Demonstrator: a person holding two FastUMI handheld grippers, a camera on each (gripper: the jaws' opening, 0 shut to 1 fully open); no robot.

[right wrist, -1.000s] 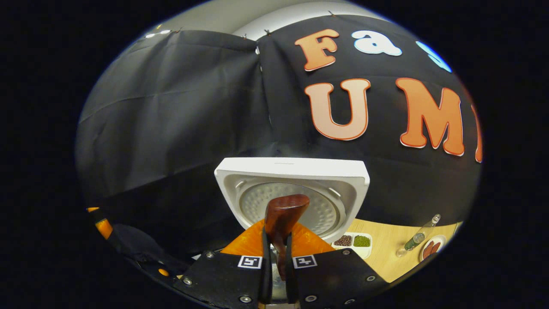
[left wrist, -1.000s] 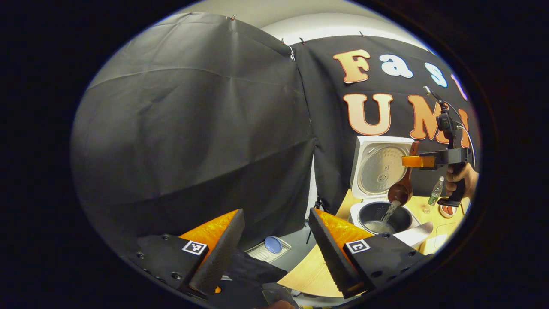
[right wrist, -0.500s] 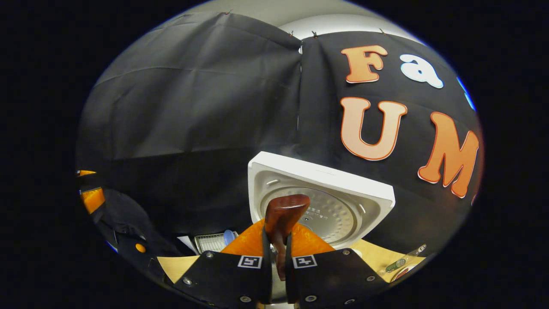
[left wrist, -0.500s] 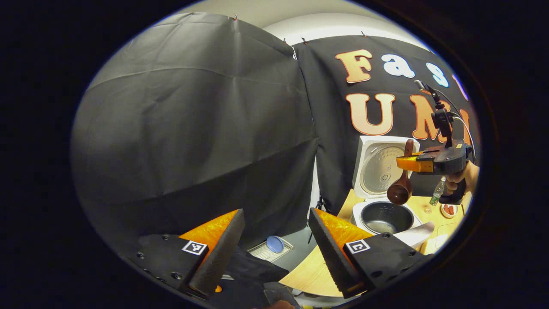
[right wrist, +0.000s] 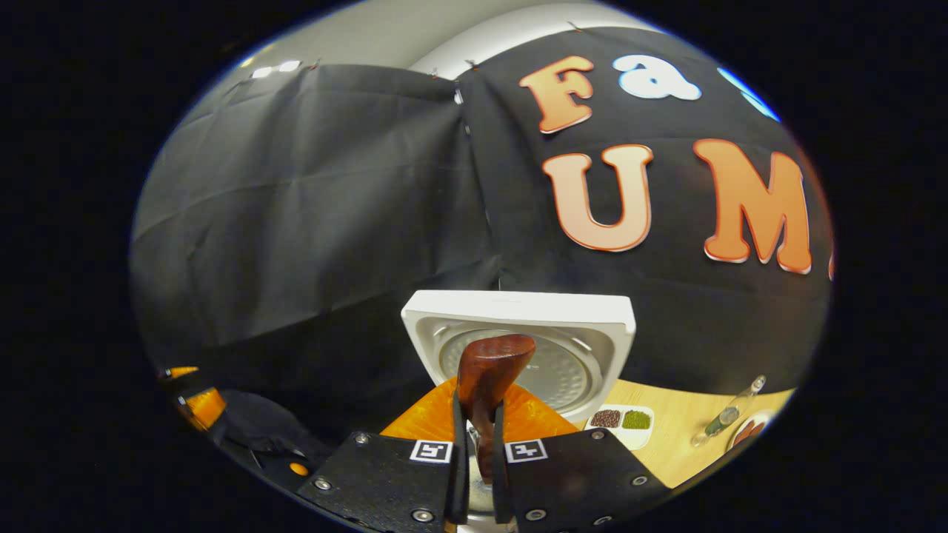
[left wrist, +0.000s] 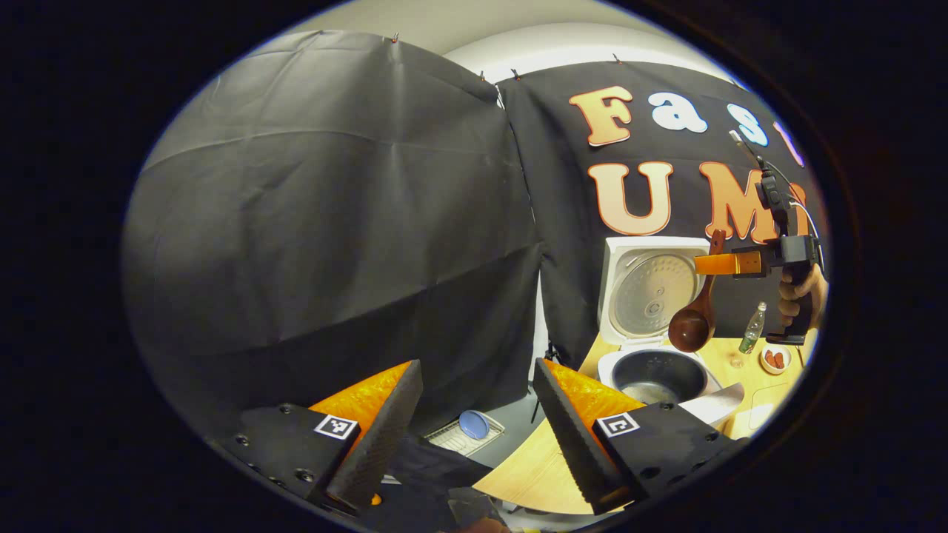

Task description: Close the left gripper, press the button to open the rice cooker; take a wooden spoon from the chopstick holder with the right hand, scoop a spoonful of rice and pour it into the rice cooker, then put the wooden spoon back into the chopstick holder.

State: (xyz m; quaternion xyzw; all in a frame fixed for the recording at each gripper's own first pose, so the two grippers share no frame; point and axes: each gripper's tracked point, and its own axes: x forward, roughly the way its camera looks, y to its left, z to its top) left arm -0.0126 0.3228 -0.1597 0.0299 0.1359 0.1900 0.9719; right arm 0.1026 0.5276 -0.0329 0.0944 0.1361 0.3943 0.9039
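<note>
The wooden spoon [left wrist: 698,303] hangs bowl-down just above the open rice cooker [left wrist: 655,326], its handle pinched between both fingers of the right gripper [right wrist: 475,444], whose jaws are clamped tight on it (the handle end juts up past them in the right gripper view). The cooker's lid [right wrist: 522,348] stands raised, and its dark inner pot [left wrist: 655,376] sits on the wooden table [left wrist: 541,466]. The left gripper [left wrist: 474,429] is held back near the table's edge, jaws spread wide and holding nothing. A small bottle [left wrist: 750,329] stands beyond the cooker.
</note>
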